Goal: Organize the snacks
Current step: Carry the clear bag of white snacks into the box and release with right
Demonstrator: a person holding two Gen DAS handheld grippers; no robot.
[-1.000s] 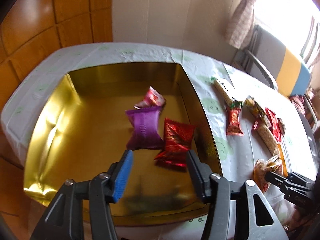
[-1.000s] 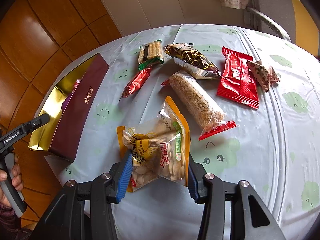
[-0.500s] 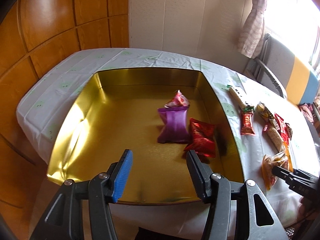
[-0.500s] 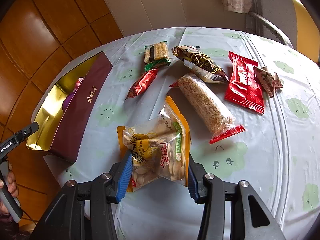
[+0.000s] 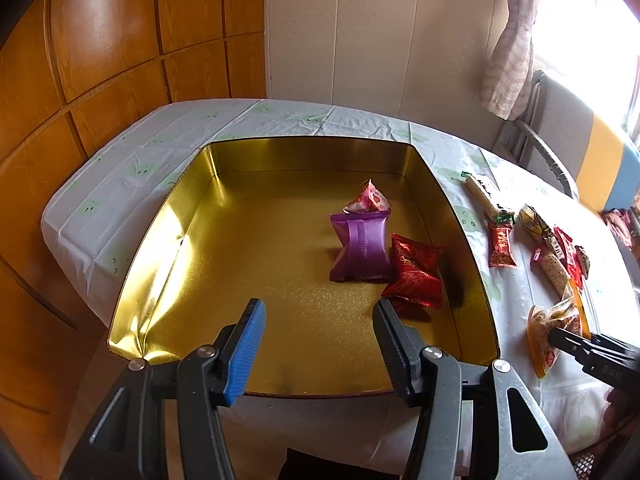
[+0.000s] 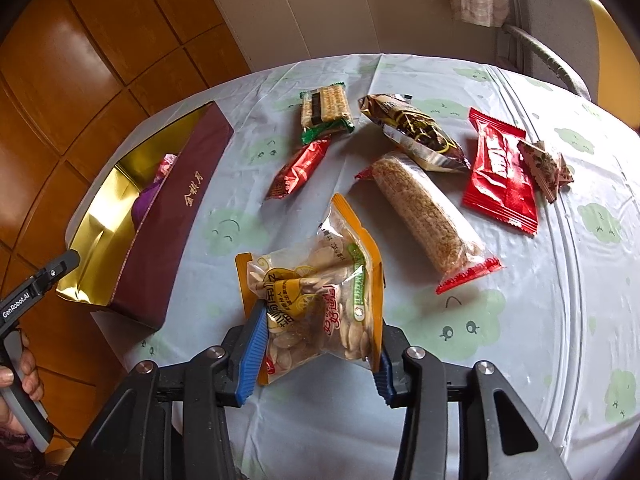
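A gold-lined box (image 5: 192,216) with a maroon outer wall (image 6: 168,216) holds a purple packet (image 5: 362,250), a red packet (image 5: 416,276) and a small pink packet (image 5: 370,200). My left gripper (image 5: 318,324) is open and empty, above the box's near edge. My right gripper (image 6: 318,328) is shut on an orange-edged bag of seeds (image 6: 316,292), also visible in the left wrist view (image 5: 554,328). Loose on the table: a sesame bar (image 6: 424,216), a large red packet (image 6: 500,168), a small red packet (image 6: 300,168), a biscuit pack (image 6: 326,112) and a brown-gold packet (image 6: 416,128).
The table wears a pale cloth with green cloud prints (image 6: 560,300). A small brown-patterned packet (image 6: 544,166) lies beside the large red one. A chair (image 5: 560,132) stands at the far side by a curtain (image 5: 512,48). Wood panelling (image 5: 100,40) lines the left wall.
My left gripper has pulled back and risen from inside the box to above its near edge. The right gripper still holds the seed bag and has shifted only slightly.
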